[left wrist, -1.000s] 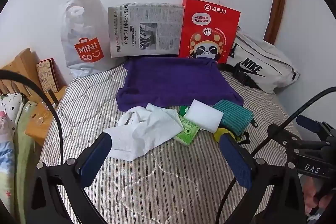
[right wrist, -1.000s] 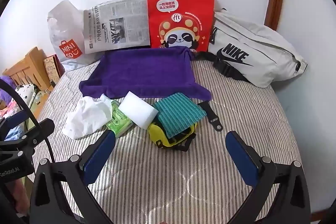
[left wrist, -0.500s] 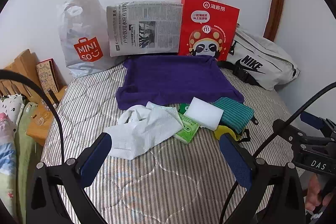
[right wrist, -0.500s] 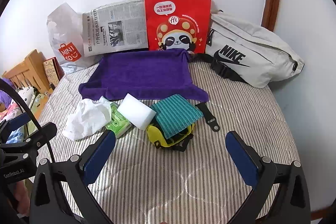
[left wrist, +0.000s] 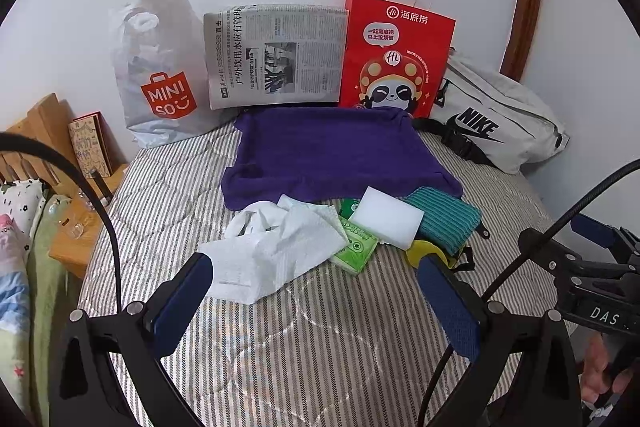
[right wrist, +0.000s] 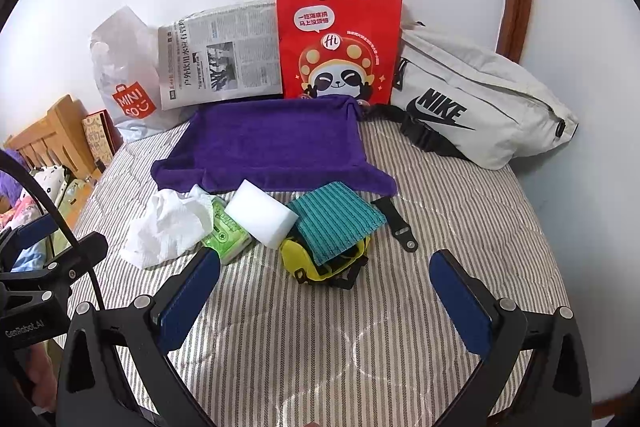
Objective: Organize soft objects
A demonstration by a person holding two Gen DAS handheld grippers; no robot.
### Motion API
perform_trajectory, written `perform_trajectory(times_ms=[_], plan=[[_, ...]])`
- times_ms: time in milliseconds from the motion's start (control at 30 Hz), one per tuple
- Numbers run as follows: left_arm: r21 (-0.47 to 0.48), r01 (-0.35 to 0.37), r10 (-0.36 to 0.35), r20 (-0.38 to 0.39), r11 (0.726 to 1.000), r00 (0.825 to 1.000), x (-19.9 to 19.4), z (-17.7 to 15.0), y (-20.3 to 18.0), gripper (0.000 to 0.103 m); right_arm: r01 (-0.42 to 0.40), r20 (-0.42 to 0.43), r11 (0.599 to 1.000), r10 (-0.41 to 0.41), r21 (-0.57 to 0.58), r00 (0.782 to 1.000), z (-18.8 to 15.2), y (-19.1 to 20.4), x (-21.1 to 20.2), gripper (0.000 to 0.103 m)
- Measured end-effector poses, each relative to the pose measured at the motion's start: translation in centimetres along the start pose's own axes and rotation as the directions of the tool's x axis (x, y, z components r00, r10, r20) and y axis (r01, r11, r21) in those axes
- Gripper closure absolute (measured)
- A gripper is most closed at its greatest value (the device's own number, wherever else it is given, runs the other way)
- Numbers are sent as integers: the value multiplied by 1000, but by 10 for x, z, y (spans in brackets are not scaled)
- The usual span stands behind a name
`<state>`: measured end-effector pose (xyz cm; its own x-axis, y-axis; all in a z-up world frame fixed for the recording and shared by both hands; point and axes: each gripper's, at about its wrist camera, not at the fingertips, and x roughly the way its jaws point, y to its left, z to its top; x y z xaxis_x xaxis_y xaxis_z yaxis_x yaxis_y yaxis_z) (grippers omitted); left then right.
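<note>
A purple towel (left wrist: 336,151) (right wrist: 276,143) lies spread on the striped bed. In front of it sit a crumpled white paper towel (left wrist: 272,251) (right wrist: 168,227), a green tissue pack (left wrist: 356,247) (right wrist: 226,235), a white sponge block (left wrist: 388,217) (right wrist: 262,213), a teal cloth (left wrist: 444,219) (right wrist: 336,221) and a yellow pouch (left wrist: 426,251) (right wrist: 308,261) under the cloth. My left gripper (left wrist: 316,291) hovers open just short of the paper towel. My right gripper (right wrist: 324,291) hovers open just short of the yellow pouch. Neither holds anything.
Against the wall stand a white Miniso bag (left wrist: 160,75), a newspaper (left wrist: 276,55), a red panda paper bag (left wrist: 396,63) and a grey Nike bag (right wrist: 480,99). A black strap (right wrist: 396,223) lies right of the cloth. A wooden bedside stand (left wrist: 60,187) is left.
Both grippers have drawn back and risen slightly, so the pile sits a little farther off. No object has moved.
</note>
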<state>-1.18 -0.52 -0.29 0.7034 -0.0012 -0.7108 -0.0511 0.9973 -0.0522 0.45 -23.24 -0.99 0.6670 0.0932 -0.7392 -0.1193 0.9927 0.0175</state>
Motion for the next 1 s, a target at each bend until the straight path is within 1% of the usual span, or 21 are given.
perform_trajectory(times_ms=[1000], plan=[[1,-2,2,-8,1000,1000,-2,-1,3,0,2,6,1000,-2,-2,1000,-1,3,-3,0]])
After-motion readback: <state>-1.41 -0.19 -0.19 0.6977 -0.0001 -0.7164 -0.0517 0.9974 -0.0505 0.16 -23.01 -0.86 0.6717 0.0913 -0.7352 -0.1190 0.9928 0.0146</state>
